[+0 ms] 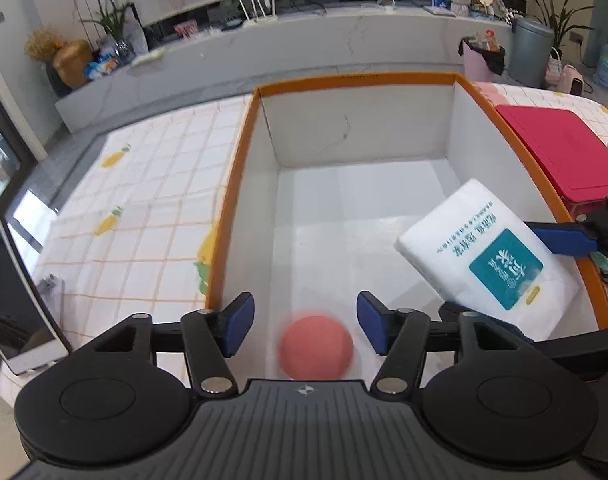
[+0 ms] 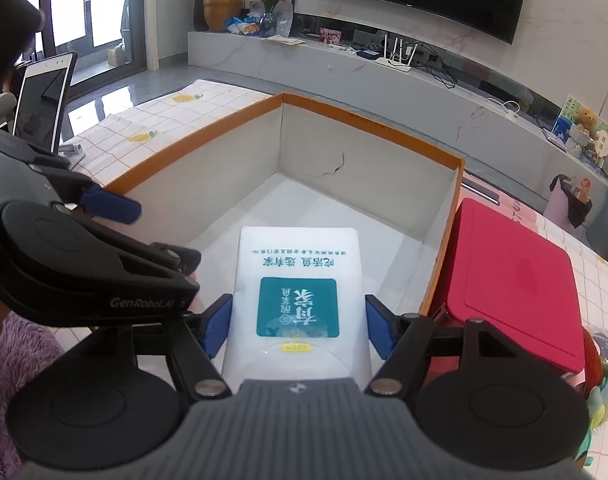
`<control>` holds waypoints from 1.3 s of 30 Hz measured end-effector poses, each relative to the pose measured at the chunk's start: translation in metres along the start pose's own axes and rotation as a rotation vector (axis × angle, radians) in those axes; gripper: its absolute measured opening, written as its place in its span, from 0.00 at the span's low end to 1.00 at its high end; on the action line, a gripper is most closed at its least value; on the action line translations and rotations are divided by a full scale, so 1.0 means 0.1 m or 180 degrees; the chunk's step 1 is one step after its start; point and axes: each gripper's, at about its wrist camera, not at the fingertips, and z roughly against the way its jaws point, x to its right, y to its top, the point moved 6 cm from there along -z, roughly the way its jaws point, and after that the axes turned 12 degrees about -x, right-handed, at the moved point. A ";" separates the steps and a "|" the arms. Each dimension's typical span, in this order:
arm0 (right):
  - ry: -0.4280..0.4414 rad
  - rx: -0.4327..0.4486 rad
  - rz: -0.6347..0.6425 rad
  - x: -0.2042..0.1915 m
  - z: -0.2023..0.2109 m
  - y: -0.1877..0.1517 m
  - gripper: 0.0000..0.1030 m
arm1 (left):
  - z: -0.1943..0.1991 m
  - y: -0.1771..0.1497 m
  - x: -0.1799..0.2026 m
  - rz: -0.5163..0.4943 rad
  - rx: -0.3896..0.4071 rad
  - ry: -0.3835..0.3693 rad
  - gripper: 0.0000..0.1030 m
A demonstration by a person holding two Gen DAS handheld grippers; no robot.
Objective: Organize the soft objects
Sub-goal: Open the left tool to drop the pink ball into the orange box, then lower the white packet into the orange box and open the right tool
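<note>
Left tongs [image 1: 302, 328]: spread wide, nothing between the blue pads [image 1: 239, 325], hovering over the near end of the box [image 1: 359, 132]. Pink ball [image 1: 315, 347] sits below the gap, blurred, not touching either pad; can't tell if it's resting on the box floor or in the air.

Right tongs [image 2: 298, 328]: clamped on the white tissue pack [image 2: 300, 280], one pad on each long side. Pack is tilted, far end pointing into the box, teal label up with a yellow OPEN tab at the near end. In the left wrist view the same pack [image 1: 491, 256] hangs over the box's right side, angled, with a blue finger [image 1: 563, 236] of the right tongs against its edge.

Box: white inside, orange rim, a crack mark on the far wall. It stands on the desk [image 1: 152, 184], which has a checked cloth with yellow fruit prints.

Red lid [image 2: 511, 280] lies flat just beside the box's right wall. Tablet [image 2: 44, 104] propped upright at the desk's left edge. Left tongs also show in the right wrist view [image 2: 112, 204], over the box's left rim.
</note>
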 end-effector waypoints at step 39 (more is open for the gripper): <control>0.0501 -0.0360 -0.0948 -0.70 -0.49 0.51 0.78 | 0.33 -0.01 -0.85 0.1117 0.0589 -0.0603 0.83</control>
